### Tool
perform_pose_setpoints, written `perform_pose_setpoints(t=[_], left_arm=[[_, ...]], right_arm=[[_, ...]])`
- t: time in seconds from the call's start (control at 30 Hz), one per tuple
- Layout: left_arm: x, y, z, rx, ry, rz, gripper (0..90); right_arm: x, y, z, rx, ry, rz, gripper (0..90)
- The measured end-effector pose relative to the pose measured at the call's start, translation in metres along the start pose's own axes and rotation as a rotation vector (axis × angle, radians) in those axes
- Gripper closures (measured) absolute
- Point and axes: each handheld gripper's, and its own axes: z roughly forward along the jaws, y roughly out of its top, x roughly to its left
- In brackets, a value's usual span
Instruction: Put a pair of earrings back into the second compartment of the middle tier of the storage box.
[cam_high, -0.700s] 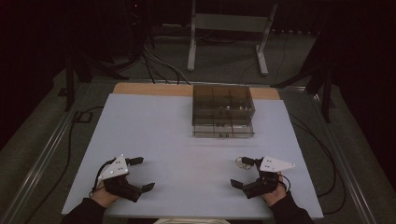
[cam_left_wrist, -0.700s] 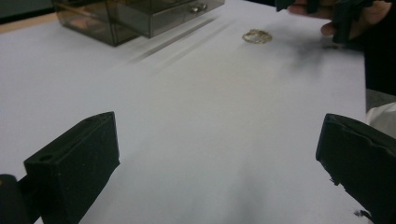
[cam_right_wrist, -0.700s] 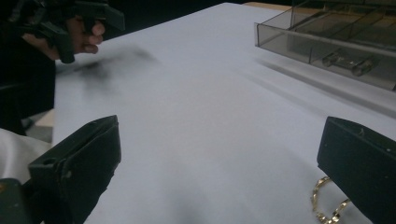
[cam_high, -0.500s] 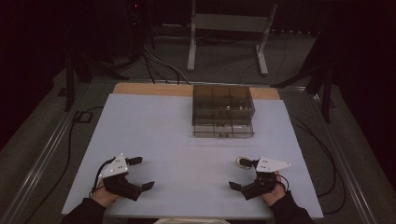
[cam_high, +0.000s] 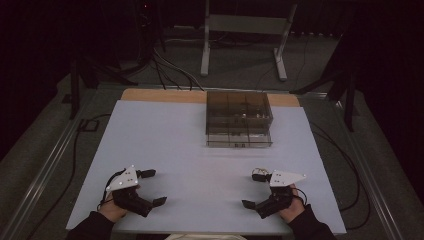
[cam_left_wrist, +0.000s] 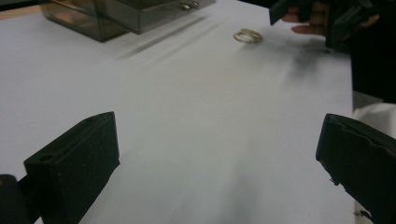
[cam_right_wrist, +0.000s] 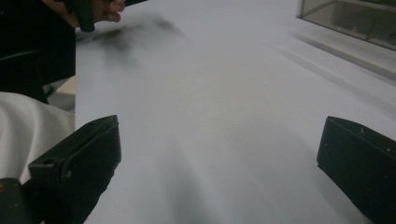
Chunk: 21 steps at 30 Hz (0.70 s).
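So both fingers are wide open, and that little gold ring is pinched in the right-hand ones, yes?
Not quite. The ring is not pinched: it lies loose on the white table, just beyond the right gripper, whose fingers are wide open around nothing, as the high view shows. The left gripper is wide open too.

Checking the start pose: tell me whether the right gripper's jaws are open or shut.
Open. In the right gripper view, the right gripper has its two black jaws wide apart with bare white table between them, nothing held.
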Motion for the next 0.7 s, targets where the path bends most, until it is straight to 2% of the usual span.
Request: perform_pose_setpoints(t=[0.13, 0.33, 0.53, 0.7], left_arm=[[-0.001, 0.002, 0.0, -0.02, -0.008, -0.001, 0.4], [-0.002, 0.002, -0.001, -0.025, 0.004, 0.0, 0.4], [-0.002, 0.002, 0.0, -0.03, -0.002, -0.007, 0.4], [0.0, 0.001, -0.002, -0.037, 0.009, -0.015, 0.4]], right_arm=[[0.008, 0.007, 0.003, 0.013, 0.025, -0.002, 0.0], [0.015, 0.017, 0.001, -0.029, 0.051, 0.002, 0.0], [0.014, 0.03, -0.009, -0.105, 0.03, -0.002, 0.0], [0.011, 0.035, -0.015, -0.11, -0.004, 0.004, 0.0]])
